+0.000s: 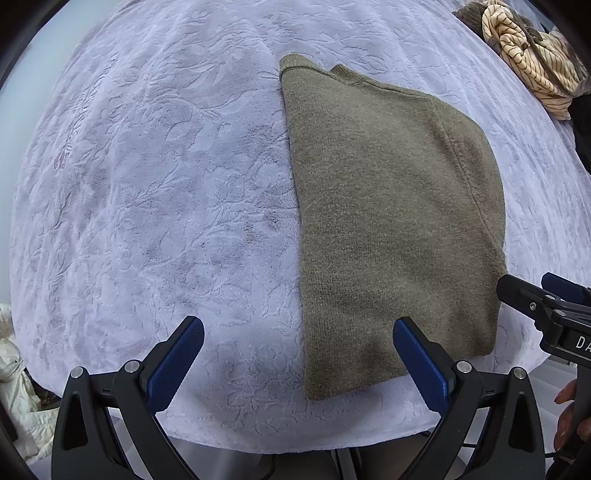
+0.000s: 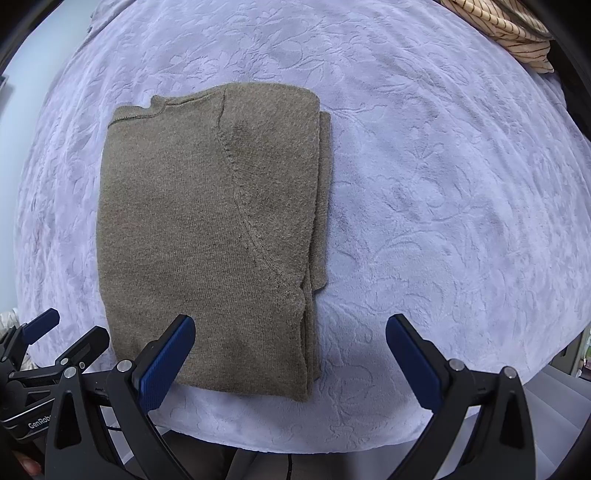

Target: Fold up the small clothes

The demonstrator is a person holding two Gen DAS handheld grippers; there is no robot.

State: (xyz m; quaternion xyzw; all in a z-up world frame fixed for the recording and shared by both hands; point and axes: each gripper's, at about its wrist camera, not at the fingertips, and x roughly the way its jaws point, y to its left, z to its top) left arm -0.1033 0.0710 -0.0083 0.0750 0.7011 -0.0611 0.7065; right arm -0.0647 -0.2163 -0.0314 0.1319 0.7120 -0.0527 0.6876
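Observation:
An olive-brown knitted sweater (image 1: pixel 391 206) lies flat, folded into a long rectangle, on a lavender embossed cover (image 1: pixel 155 192). It also shows in the right wrist view (image 2: pixel 207 229), with a narrower layer sticking out along its right edge. My left gripper (image 1: pixel 298 350) is open and empty, above the sweater's near left corner. My right gripper (image 2: pixel 290 349) is open and empty, above the sweater's near right corner. The right gripper also shows at the right edge of the left wrist view (image 1: pixel 546 299). The left gripper shows at the lower left of the right wrist view (image 2: pixel 48 339).
A heap of cream striped and brown clothes (image 1: pixel 528 55) lies at the far right of the cover, also in the right wrist view (image 2: pixel 509 29). A white padded garment (image 1: pixel 18 391) hangs off the near left. The cover's (image 2: pixel 443 184) front edge runs just under the grippers.

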